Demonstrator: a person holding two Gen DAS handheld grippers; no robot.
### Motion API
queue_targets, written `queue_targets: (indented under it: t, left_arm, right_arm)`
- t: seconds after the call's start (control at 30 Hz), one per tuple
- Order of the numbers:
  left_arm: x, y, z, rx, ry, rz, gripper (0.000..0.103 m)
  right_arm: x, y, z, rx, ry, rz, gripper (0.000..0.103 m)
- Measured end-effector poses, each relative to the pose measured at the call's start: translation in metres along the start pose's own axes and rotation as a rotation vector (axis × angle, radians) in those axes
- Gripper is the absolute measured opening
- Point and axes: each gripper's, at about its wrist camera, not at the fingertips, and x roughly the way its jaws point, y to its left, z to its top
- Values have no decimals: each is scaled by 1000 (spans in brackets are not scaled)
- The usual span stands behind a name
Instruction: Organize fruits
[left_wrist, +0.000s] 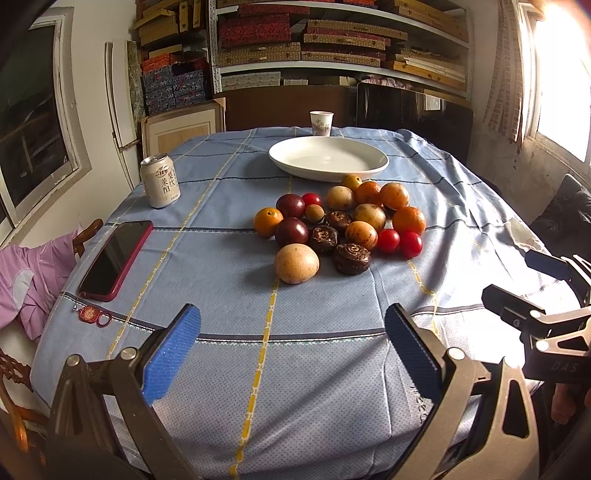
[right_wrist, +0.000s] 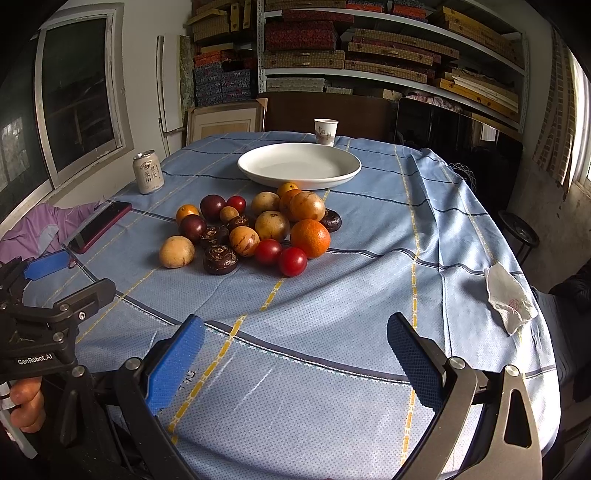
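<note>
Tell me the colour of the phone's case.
Dark red; the phone lies face-up on the tablecloth, shown best in the left wrist view.

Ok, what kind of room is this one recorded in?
Probably a lived-in storeroom or workroom, not a kitchen: metal shelves stacked with flat patterned boxes, framed boards leaning on the wall, and a cloth-covered table holding the loose fruit.

white plate (left_wrist: 328, 158) behind orange, red, tan and dark purple fruits (left_wrist: 332, 225); pale blue cloth (left_wrist: 295, 350) with yellow and navy stripes; blue-padded tongs (left_wrist: 291, 350).
</note>
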Motion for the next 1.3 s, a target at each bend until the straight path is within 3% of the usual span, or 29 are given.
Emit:
queue_targets:
  t: [1.3]
  left_arm:
    - [3, -1, -3, 6, 14, 7, 98]
  right_arm:
    - [4, 3, -2, 0, 9, 0, 99]
